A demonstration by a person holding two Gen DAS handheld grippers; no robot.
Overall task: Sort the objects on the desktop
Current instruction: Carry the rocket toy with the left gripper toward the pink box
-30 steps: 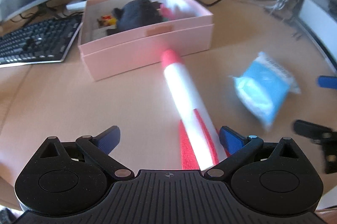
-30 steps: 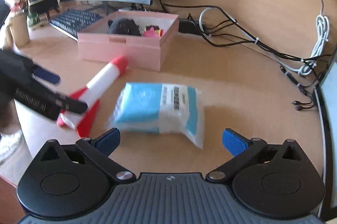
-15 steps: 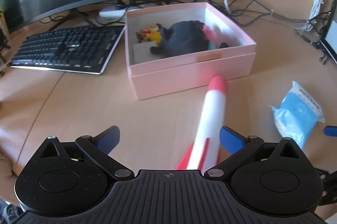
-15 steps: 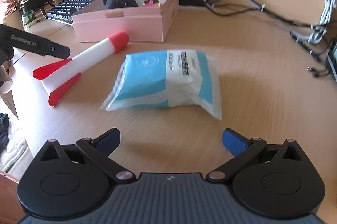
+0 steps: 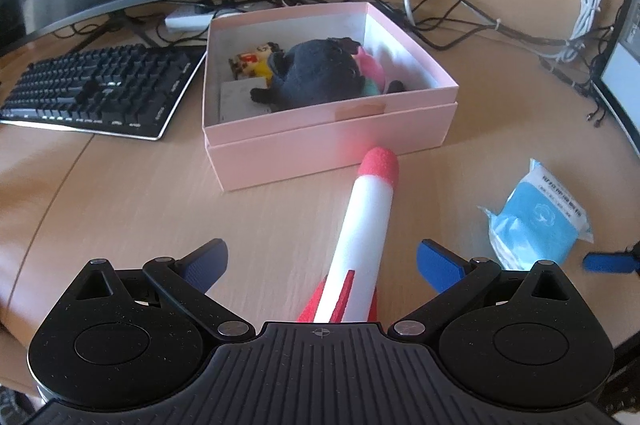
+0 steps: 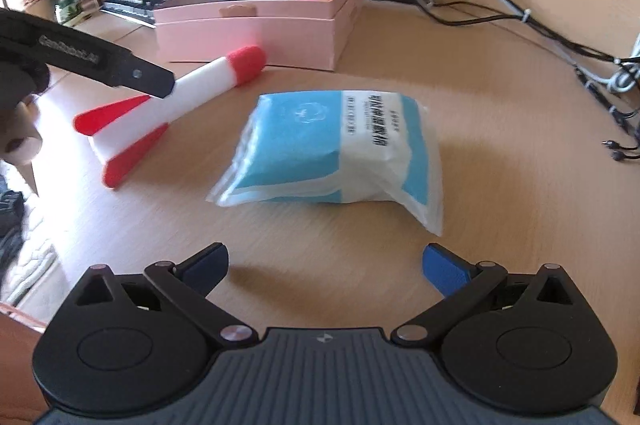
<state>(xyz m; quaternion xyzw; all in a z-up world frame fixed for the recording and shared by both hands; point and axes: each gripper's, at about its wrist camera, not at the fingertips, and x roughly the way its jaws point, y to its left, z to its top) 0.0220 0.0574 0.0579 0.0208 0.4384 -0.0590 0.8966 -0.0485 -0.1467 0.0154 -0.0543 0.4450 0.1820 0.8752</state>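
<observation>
Foam rocket (image 5: 366, 221), white body with a red rounded nose and red fins, lying flat on the counter (image 5: 120, 193), nose just short of the pink box (image 5: 332, 141), tail between the blue pads of the left tongs (image 5: 322, 259). Left tongs spread wide, nothing gripped, astride the fin end. Right tongs (image 6: 326, 263) equally wide and empty, aimed at the blue-and-white packet (image 6: 336, 149), which sits near the rocket's right side, apart from it.

Probably very light and springy: matte, slightly fuzzy at the nose, round in section, so unlikely to slip but likely to dent under a hard squeeze. Fins thin and floppy-looking; poor place to pinch. Best taken across the white cylinder just ahead of the fins, or nearer mid-length for balance, since a tail grip would leave the long nose drooping or swinging.

Packet soft and pillowy inside a glossy, crinkled plastic wrap with loose sealed ends; light, compressible, somewhat slick. Best pinched across the padded middle, not by the film edge.

Box rigid card, smooth, straight-walled, open on top, already holding a dark plush toy (image 5: 320, 73) and small colourful bits. Room on the near side seemingly tight for something as long as the rocket; may need laying diagonally.
</observation>
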